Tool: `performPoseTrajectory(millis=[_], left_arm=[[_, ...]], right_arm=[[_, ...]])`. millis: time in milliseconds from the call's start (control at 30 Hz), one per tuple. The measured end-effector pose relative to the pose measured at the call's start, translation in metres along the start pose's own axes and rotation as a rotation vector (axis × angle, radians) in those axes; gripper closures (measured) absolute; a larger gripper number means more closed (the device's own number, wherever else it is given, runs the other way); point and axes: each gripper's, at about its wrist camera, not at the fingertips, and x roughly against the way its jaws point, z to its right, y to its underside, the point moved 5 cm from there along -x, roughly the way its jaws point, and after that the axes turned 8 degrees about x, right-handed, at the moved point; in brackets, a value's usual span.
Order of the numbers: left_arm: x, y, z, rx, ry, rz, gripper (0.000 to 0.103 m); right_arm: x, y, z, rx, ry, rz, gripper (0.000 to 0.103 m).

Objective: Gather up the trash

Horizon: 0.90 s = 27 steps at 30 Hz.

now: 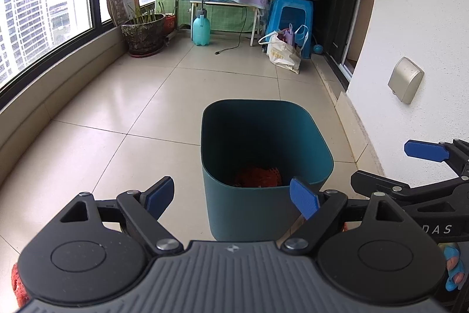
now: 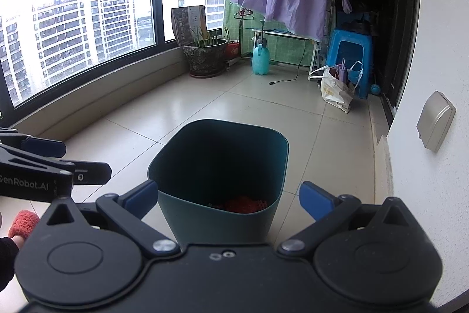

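Teal bin (image 1: 258,207) stands on the tiled floor (image 1: 117,107) at 12 o'clock of both grippers — left gripper (image 1: 237,197) and right gripper (image 2: 228,200) spread wide, grasping nothing. Deep inside, something red and netted (image 1: 258,176) lies in shadow — hard to identify.

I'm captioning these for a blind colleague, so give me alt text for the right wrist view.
A dark teal trash bin stands on the tiled balcony floor, a red mesh net at its bottom, with the open, empty right hand-held gripper above its near rim. Beyond are a potted plant, a spray bottle and a blue stool.
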Motion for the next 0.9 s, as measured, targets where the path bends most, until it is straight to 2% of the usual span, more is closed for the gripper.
performPoseTrajectory(millis=[500, 900], left_arm=[[0.0041, 0.0024, -0.0014, -0.007, -0.007, 0.024, 0.017], [0.0035, 0.0046, 0.0060, -0.035, 0.031, 0.039, 0.017]], right_arm=[[0.0009, 0.0001, -0.0023, 0.007, -0.016, -0.009, 0.000], [0.0001, -0.0002, 0.0037, -0.026, -0.012, -0.016, 0.000]])
